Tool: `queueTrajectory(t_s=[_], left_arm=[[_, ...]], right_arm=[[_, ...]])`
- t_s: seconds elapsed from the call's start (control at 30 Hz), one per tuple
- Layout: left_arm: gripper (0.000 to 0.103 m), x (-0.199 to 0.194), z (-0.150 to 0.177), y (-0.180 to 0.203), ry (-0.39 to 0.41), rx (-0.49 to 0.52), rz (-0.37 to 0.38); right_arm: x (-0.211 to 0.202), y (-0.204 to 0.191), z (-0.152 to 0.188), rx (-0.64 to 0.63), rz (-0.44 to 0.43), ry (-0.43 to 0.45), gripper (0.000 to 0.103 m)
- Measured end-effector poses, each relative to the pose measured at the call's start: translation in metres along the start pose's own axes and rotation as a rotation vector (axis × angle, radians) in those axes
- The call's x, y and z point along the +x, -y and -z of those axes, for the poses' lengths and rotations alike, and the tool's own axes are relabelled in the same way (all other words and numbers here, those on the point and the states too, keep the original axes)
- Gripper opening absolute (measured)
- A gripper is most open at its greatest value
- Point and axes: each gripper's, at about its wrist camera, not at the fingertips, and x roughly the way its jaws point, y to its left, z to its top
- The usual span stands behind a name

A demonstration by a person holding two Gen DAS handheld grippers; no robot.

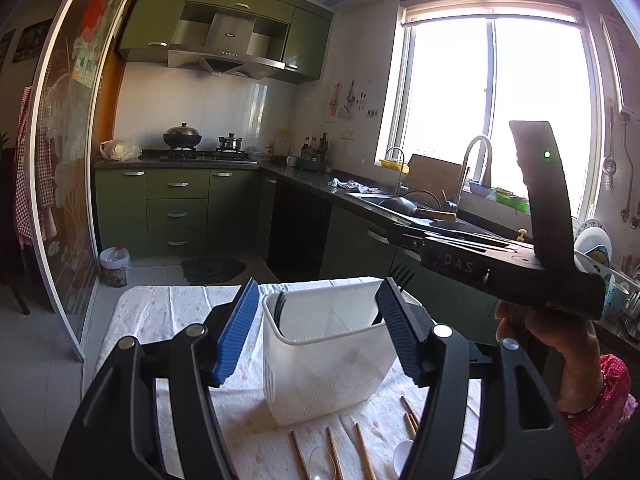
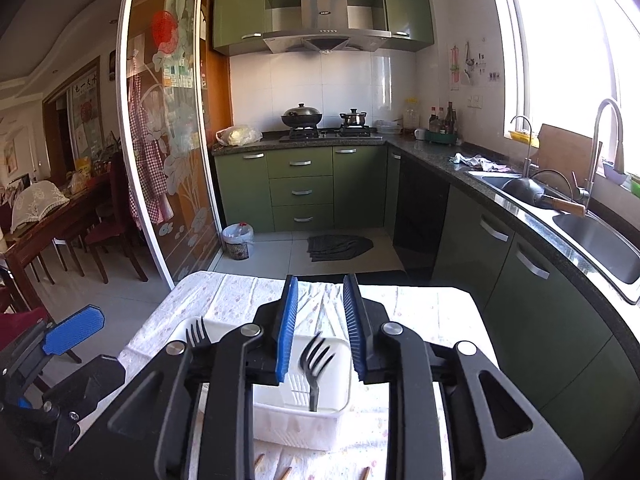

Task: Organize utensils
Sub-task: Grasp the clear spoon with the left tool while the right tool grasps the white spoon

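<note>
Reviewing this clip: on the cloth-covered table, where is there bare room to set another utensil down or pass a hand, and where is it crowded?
Free: the cloth beyond and right of the white caddy, toward the far table edge, and the far left corner. Crowded: the near strip in front of the caddy, where chopsticks and clear spoons lie. Both tongs, left and right, flank the caddy.

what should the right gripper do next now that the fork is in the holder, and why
Probably lift the right gripper back and go down for a chopstick. Its jaws stand apart with a black fork standing free in the white holder, nothing pressed between the pads. Chopsticks and clear spoons lie on the tablecloth in front of the holder.
</note>
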Motion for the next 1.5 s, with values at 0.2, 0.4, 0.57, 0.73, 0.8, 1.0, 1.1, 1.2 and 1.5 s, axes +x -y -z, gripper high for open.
queueTrajectory(t_s=[0.2,0.4,0.57,0.73,0.8,1.0,1.1,1.2,1.5], left_arm=[[0.06,-0.006,0.017,0.002,-0.037,0.017,-0.011],[0.06,0.004,0.047,-0.005,-0.16,0.03,-0.026],[0.06,0.017,0.064,-0.015,-0.237,0.022,-0.024],[0.059,0.051,0.083,-0.018,-0.356,-0.01,0.018],[0.059,0.065,0.089,-0.02,-0.41,-0.036,0.051],[0.058,0.085,0.101,-0.023,-0.524,-0.11,0.163],[0.055,0.087,0.103,-0.019,-0.559,-0.104,0.202],[0.051,0.094,0.107,-0.018,-0.597,-0.111,0.214],[0.051,0.109,0.122,-0.025,-0.685,-0.146,0.249]], right_arm=[[-0.036,0.008,0.02,0.013,-0.043,-0.004,0.031],[-0.05,0.026,0.092,0.033,-0.101,-0.169,0.031],[-0.04,0.038,0.162,0.052,-0.116,-0.308,0.031],[-0.039,0.05,0.194,0.11,-0.13,-0.344,0.031],[-0.041,0.054,0.195,0.111,-0.134,-0.34,0.031],[-0.051,0.057,0.183,0.098,-0.13,-0.318,0.031],[-0.05,0.056,0.173,0.1,-0.132,-0.318,0.031],[-0.05,0.055,0.172,0.105,-0.137,-0.317,0.031],[-0.054,0.049,0.169,0.095,-0.142,-0.315,0.031]])
